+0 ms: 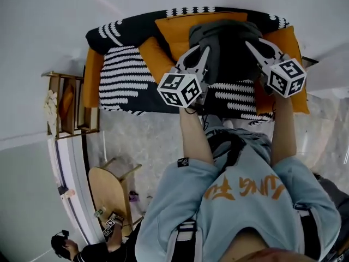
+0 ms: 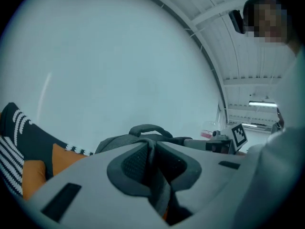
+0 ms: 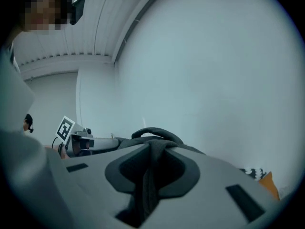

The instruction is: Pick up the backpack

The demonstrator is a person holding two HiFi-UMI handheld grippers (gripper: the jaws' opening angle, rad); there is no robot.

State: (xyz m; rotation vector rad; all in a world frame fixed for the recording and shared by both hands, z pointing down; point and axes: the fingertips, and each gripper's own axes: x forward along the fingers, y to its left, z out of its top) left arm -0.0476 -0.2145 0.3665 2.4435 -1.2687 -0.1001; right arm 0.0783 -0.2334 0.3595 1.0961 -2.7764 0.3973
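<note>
A dark grey backpack (image 1: 229,48) hangs in the air above the sofa, held between my two grippers. My left gripper (image 1: 203,52) is shut on a grey strap of the backpack (image 2: 155,173) at its left side. On the bag's right side my right gripper (image 1: 252,47) is shut on another strap (image 3: 150,175). The bag's top carry handle (image 2: 147,129) shows beyond the left jaws, and the same handle (image 3: 157,132) beyond the right ones. Each gripper view shows the other gripper's marker cube (image 2: 238,135) (image 3: 66,129) across the bag. Both grippers point nearly level.
Below the bag is a sofa with orange cushions (image 1: 158,59) and a black-and-white striped throw (image 1: 122,78). A wooden shelf unit (image 1: 68,105) stands to its left. A round wooden stool (image 1: 109,192) and a second person (image 1: 90,247) are at the lower left. A white wall (image 2: 119,56) lies ahead.
</note>
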